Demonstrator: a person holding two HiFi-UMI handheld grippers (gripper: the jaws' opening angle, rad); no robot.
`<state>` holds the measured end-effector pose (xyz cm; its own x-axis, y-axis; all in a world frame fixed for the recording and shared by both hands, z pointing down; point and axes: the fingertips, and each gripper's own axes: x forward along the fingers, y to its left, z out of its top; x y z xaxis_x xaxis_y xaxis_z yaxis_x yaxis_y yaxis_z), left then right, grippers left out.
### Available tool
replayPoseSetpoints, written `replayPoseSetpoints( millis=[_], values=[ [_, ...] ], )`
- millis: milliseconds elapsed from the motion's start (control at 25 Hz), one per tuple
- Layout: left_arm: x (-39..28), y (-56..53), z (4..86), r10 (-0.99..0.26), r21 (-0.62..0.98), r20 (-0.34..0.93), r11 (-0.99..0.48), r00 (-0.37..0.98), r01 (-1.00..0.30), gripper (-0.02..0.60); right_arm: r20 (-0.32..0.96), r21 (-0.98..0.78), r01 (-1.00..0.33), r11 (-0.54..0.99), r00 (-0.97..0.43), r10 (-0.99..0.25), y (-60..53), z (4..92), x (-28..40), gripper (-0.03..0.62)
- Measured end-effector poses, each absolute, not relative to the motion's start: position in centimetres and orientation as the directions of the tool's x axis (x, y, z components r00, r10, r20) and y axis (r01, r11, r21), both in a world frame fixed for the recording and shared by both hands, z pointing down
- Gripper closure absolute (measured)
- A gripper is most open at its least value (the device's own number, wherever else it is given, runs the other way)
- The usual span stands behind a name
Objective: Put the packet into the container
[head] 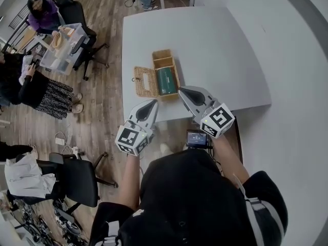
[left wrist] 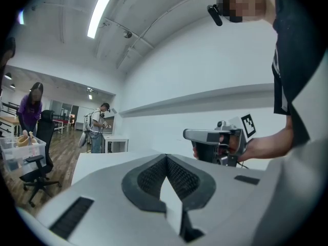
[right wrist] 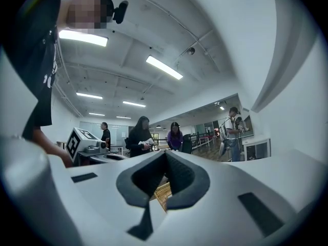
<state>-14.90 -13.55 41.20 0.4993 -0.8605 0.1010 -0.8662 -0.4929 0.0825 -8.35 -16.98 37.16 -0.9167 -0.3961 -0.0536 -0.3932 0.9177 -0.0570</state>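
A wicker container (head: pixel 163 55) with two compartments stands on the white table (head: pixel 205 40); its lid (head: pixel 145 81) lies open to the left. A dark green packet (head: pixel 165 81) lies in the nearer compartment. My left gripper (head: pixel 154 103) hovers at the table's near edge, just below the lid, shut and empty. My right gripper (head: pixel 181 90) is beside the packet's near right corner, shut with nothing in it. In the right gripper view (right wrist: pixel 165 154) a bit of wicker (right wrist: pixel 163 192) shows below the closed jaws. The left gripper view (left wrist: pixel 165 157) faces the right gripper (left wrist: pixel 218 137).
Wooden floor lies left of the table, with office chairs (head: pixel 82 181), a clear plastic bin (head: pixel 64 47) and several people (head: pixel 43 14). A small device with a screen (head: pixel 197 137) sits at the table's near edge. The far and right parts of the table are bare.
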Motion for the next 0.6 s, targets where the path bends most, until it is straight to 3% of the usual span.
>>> replayPoseSetpoints(
  millis=[600],
  values=[
    [-14.97,-12.97,41.17,-0.867,0.079,0.099,-0.482,0.488,-0.872,0.578,-0.050,-0.052,-0.379,0.924,-0.923,-0.382,-16.47,37.58,-8.66,0.572]
  ],
)
